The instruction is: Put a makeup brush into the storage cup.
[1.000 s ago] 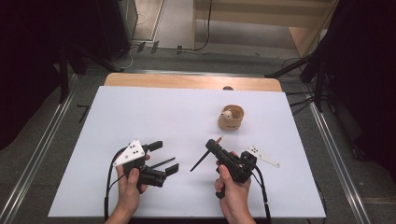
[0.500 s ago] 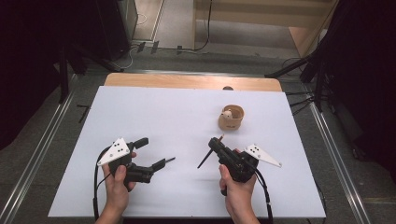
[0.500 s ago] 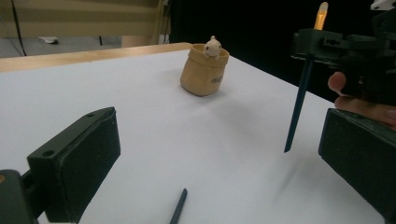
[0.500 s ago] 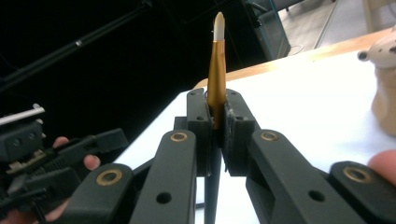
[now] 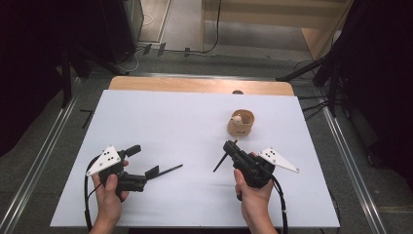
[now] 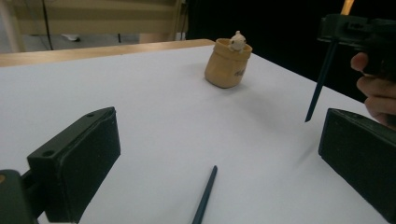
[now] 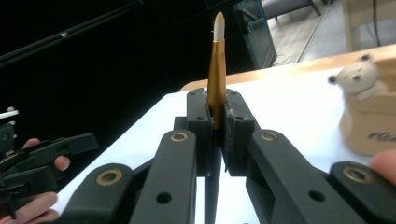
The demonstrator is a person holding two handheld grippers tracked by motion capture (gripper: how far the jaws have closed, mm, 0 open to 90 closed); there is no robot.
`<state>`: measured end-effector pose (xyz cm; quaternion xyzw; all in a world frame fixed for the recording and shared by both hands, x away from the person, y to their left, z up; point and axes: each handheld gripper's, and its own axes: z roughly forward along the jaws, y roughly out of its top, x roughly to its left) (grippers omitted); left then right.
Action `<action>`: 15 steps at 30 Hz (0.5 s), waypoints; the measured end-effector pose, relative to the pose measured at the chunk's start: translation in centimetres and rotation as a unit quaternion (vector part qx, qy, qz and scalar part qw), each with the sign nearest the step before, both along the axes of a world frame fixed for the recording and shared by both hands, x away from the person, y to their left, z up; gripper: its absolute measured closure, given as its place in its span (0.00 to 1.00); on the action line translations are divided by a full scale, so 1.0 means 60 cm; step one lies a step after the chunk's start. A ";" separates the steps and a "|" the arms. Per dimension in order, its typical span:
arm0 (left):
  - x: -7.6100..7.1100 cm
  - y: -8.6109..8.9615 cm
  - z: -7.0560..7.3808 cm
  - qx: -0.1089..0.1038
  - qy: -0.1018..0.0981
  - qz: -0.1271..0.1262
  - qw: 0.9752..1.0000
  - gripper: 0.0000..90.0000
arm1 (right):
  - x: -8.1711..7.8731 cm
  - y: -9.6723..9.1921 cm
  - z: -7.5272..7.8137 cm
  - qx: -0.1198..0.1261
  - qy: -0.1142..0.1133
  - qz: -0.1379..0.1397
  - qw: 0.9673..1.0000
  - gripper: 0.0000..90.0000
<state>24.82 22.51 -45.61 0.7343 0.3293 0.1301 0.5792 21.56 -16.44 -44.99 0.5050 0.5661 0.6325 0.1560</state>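
Observation:
My right gripper (image 5: pixel 230 146) is shut on a thin brush (image 5: pixel 220 162) with a gold ferrule and a pale tip (image 7: pixel 216 60). The brush's dark handle slants down toward the table (image 6: pixel 322 79). My left gripper (image 5: pixel 142 161) stands open at the left with nothing between its pads. A thin dark stick (image 5: pixel 170 169) lies flat on the white sheet just in front of its jaws (image 6: pixel 205 196). A small tan cup (image 5: pixel 240 123) with a little bear figure on its rim (image 7: pixel 362 77) stands beyond the right gripper.
A white sheet (image 5: pixel 170 112) covers the table, and a strip of wooden edge (image 5: pixel 195 85) shows at the back. Metal floor rails (image 5: pixel 53 146) run along both sides. Cables trail from both grippers toward the near edge.
My left gripper has drawn back to the left, away from the thin dark stick, which stays where it lay. The right gripper with the brush has hardly moved.

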 end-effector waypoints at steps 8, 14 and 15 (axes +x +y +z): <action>-0.005 0.033 -0.004 -0.003 0.000 0.022 1.000 0.00 | 0.000 -0.013 0.014 -0.034 -0.021 -0.020 0.999 0.94; -0.007 0.052 -0.005 0.003 -0.005 0.036 0.999 0.00 | 0.002 -0.020 0.026 -0.062 -0.036 -0.033 0.997 0.94; -0.007 0.056 -0.005 0.001 -0.004 0.038 0.999 0.00 | 0.003 -0.022 0.028 -0.064 -0.039 -0.034 0.997 0.94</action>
